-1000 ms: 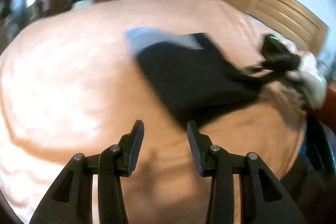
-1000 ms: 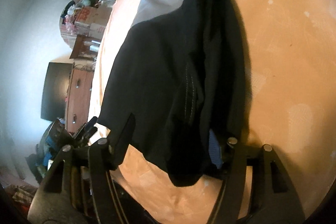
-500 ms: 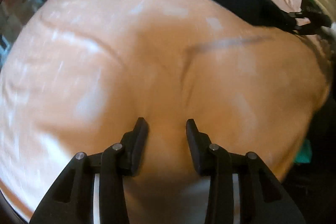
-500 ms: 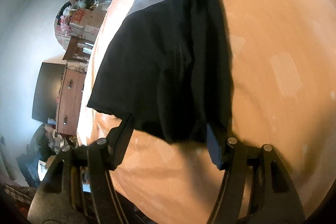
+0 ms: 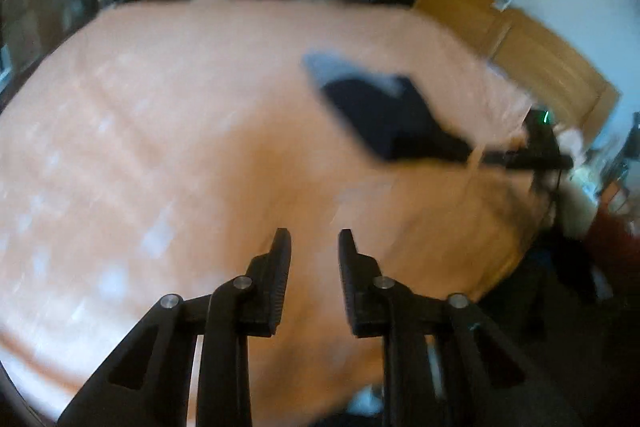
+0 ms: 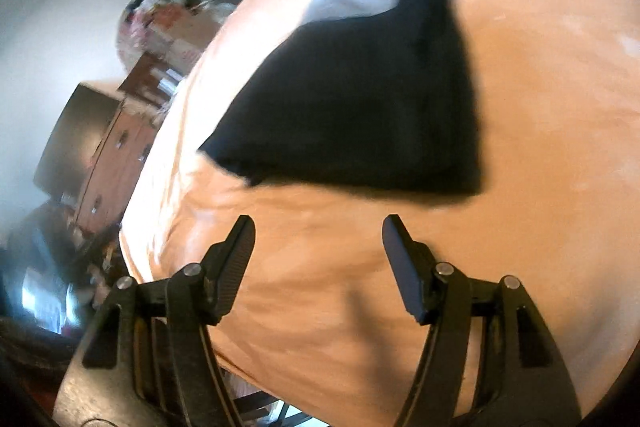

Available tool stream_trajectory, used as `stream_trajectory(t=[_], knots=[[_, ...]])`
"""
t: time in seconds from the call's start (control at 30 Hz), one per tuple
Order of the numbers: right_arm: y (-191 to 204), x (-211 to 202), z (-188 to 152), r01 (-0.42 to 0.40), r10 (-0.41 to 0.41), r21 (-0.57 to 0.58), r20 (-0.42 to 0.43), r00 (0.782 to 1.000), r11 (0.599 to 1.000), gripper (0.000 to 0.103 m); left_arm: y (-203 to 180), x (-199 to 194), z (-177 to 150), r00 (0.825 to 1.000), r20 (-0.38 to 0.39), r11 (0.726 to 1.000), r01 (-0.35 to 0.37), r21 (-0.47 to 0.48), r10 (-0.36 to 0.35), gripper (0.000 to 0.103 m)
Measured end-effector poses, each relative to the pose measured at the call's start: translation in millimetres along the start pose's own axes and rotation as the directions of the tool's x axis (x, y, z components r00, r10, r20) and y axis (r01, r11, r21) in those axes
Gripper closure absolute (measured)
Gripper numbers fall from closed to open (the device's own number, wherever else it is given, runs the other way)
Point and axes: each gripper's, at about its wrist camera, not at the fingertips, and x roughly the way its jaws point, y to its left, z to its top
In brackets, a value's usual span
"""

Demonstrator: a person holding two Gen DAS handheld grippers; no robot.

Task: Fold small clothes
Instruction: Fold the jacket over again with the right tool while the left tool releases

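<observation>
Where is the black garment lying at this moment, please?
The black garment lies folded on the orange bedspread, just ahead of the open right gripper; in the left wrist view it sits far right, toward the wooden headboard.

- No writing, label, brand, number or sign can be read in either view.
- The cardboard boxes (image 6: 168, 27) beyond the bed's far edge carry reddish marks, too blurred to make out.
- The folded black garment (image 6: 360, 99) shows no legible tag or print.
</observation>
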Motion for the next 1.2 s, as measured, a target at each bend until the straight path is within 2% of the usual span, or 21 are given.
stream_trajectory(t=[0.03,0.07,0.13,0.17,0.2,0.23,0.27,0.37,0.43,0.47,0.5,0.53,0.63,0.77,0.83,0.87,0.9,1.03,1.07,1.13,1.2], knots=[[3.9,10.6,-3.5,-0.001,0.001,-0.015,-0.019,1.000,1.000,0.038,-5.2,21.2,11.1,1.000,0.006,1.000,0.006,0.021,-0.006,0.077],[6.9,29.2,-10.9,0.033,-0.035,-0.045,-0.060,0.998,0.998,0.039,-11.8,53.3,16.3,1.000,-0.018,0.999,0.020,0.044,-0.019,0.077],[-0.2,45.1,-25.0,0.075,-0.083,-0.089,-0.098,0.992,0.993,0.040,-17.8,108.6,14.3,0.993,-0.118,0.998,0.010,0.062,-0.003,0.075],[-0.3,38.8,-31.5,0.059,-0.068,-0.117,-0.069,0.995,0.991,0.041,-21.8,137.5,3.7,0.977,-0.215,0.997,0.004,0.072,0.012,0.075],[-2.6,33.3,-35.7,0.054,-0.062,-0.112,-0.067,0.996,0.992,0.041,-27.2,161.1,-15.6,0.952,-0.301,0.994,-0.022,0.105,0.053,0.075],[-6.8,25.4,-41.0,0.046,-0.053,-0.095,-0.069,0.996,0.994,0.041,-33.1,156.9,-21.7,0.965,-0.256,0.991,-0.026,0.131,0.060,0.075],[-10.1,17.9,-44.5,0.039,-0.045,-0.084,-0.064,0.997,0.996,0.042,-32.2,146.8,-26.7,0.963,-0.268,0.993,0.009,0.114,0.022,0.074],[-18.7,-8.4,-51.2,0.064,-0.066,-0.057,-0.042,0.997,0.996,0.044,-28.7,115.0,-34.9,0.936,-0.343,0.991,0.110,0.073,-0.078,0.073],[-24.3,-26.1,-41.4,0.064,-0.063,-0.026,0.037,0.997,0.998,0.044,-28.6,105.1,-36.7,0.941,-0.330,0.990,0.107,0.096,-0.070,0.076],[-29.6,-33.8,-33.2,0.051,-0.051,0.004,0.081,0.995,0.999,0.043,-27.2,103.5,-30.6,0.949,-0.307,0.990,0.105,0.092,-0.072,0.077],[-37.2,-38.4,-22.7,0.032,-0.038,0.049,0.118,0.992,0.998,0.043,-26.2,102.5,-16.5,0.964,-0.255,0.992,0.099,0.078,-0.076,0.078],[-45.9,-38.6,-13.1,0.012,-0.025,0.097,0.136,0.990,0.995,0.043,-27.2,103.5,-5.4,0.974,-0.210,0.993,0.104,0.059,-0.089,0.078],[-53.5,-30.0,1.8,0.031,-0.046,0.121,0.124,0.991,0.992,0.042,-31.2,113.3,23.6,0.987,-0.133,0.993,0.099,0.068,-0.090,0.078],[-55.7,-13.6,12.8,0.075,-0.086,0.115,0.096,0.992,0.991,0.043,-34.3,148.3,43.9,0.988,-0.142,0.992,0.078,0.096,-0.064,0.078],[-64.7,-12.6,12.2,0.068,-0.082,0.136,0.100,0.992,0.988,0.043,-49.8,163.8,43.9,0.987,-0.150,0.994,0.075,0.082,-0.062,0.078],[-67.8,-11.0,14.4,0.064,-0.080,0.148,0.105,0.991,0.987,0.044,-45.3,164.4,44.3,0.987,-0.151,0.995,0.071,0.073,-0.059,0.078],[-69.6,-7.7,16.0,0.052,-0.070,0.158,0.108,0.992,0.986,0.044,-52.5,180.6,40.1,0.987,-0.151,0.995,0.067,0.072,-0.055,0.078],[-62.3,-0.7,20.5,0.023,-0.039,0.158,0.096,0.995,0.987,0.048,-62.1,186.9,37.9,0.989,-0.143,0.996,0.055,0.075,-0.044,0.078],[-59.9,2.4,21.6,0.030,-0.043,0.151,0.089,0.995,0.988,0.051,-60.3,186.7,37.1,0.989,-0.143,0.996,0.051,0.073,-0.040,0.078],[-59.0,8.0,24.2,0.052,-0.065,0.145,0.087,0.994,0.988,0.063,-74.9,205.2,38.1,0.988,-0.150,0.996,0.047,0.074,-0.035,0.078],[-68.3,8.2,26.3,0.033,-0.057,0.197,0.114,0.992,0.980,0.086,-74.1,211.4,35.9,0.987,-0.157,0.997,0.040,0.071,-0.028,0.078]])
